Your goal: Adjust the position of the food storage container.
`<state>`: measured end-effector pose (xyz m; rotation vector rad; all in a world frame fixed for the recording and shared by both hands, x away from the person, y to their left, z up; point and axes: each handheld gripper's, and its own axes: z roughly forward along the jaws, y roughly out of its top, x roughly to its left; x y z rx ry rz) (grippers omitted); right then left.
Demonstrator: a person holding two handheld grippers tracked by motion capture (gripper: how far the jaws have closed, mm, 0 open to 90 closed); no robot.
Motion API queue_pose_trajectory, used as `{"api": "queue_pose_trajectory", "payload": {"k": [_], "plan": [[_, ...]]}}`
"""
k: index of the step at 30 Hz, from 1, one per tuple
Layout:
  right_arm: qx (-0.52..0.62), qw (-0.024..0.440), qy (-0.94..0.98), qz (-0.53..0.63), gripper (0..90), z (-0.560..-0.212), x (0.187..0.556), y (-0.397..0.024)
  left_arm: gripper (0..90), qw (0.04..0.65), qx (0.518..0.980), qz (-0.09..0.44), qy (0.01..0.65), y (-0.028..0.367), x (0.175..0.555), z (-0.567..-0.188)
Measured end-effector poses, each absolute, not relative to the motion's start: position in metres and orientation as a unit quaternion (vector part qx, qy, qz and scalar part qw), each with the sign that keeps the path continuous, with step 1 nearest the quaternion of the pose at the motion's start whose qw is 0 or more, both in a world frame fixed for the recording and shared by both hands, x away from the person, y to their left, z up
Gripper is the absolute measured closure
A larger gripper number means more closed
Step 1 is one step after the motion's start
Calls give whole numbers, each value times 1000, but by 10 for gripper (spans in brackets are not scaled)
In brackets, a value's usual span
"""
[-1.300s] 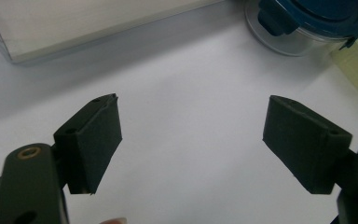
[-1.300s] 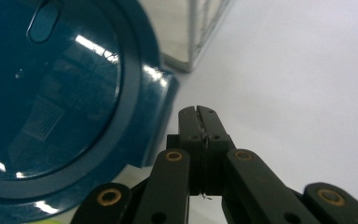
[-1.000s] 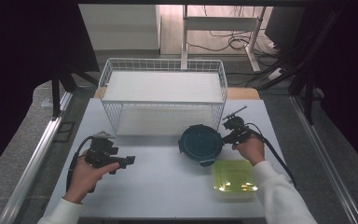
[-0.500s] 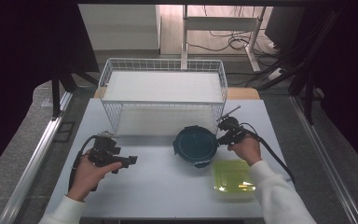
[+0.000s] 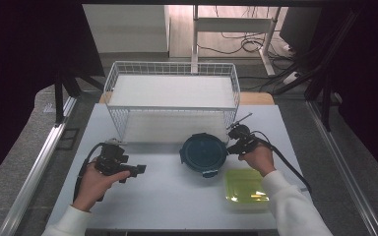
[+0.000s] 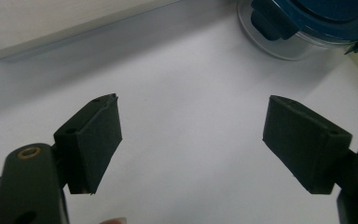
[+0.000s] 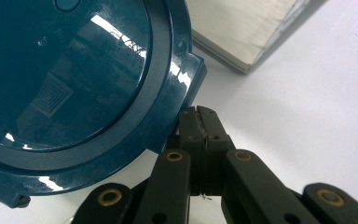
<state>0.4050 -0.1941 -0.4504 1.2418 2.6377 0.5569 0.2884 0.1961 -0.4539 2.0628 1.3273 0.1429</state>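
A pale worktop point(image 5: 167, 196) stands in a dim room with dark drapes at both sides and cables on the floor beyond. Right of its middle sits a round container with a dark blue lid point(image 5: 203, 152), lid upward; being round it has no long axis, though latch tabs stick out from its rim, one toward the near edge and one toward the right. In the left gripper view its clear wall point(image 6: 279, 44) shows beneath the lid. The right tongs point(image 5: 230, 147) meet the container at its right rim; in the right gripper view the two jaws are pressed together with no gap between them, their tips against the underside of the lid's edge beside a tab, and whether anything is caught between them cannot be told. The right hand point(image 5: 257, 158) holds that gripper, a cable trailing from it. Just near-right of the container lies a yellow-green rectangular box point(image 5: 246, 189). Just beyond the container stands a white wire basket point(image 5: 118, 115) with a white liner. Well to the left, the left tongs point(image 5: 136, 170) are held in the left hand point(image 5: 94, 182) low over the bare worktop, jaws spread wide with nothing between them, pointing right toward the container.
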Motion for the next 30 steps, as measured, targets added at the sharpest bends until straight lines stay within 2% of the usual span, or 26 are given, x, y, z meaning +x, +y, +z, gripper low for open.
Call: {"api": "queue_pose_trajectory", "payload": {"k": [4, 7, 14, 19, 30], "plan": [[402, 94, 894, 176, 893, -450, 404, -185, 189, 335, 791, 53, 509, 195, 289, -455], [395, 75, 896, 191, 893, -451, 402, -177, 189, 335, 792, 53, 508, 195, 289, -455], [382, 84, 902, 180, 893, -451, 399, -169, 189, 336, 791, 53, 508, 196, 290, -454], [372, 62, 904, 202, 893, -454, 397, -157, 190, 339, 788, 53, 512, 199, 290, -453], [361, 60, 907, 208, 894, -455, 390, -147, 189, 343, 785, 52, 514, 201, 291, -452]]}}
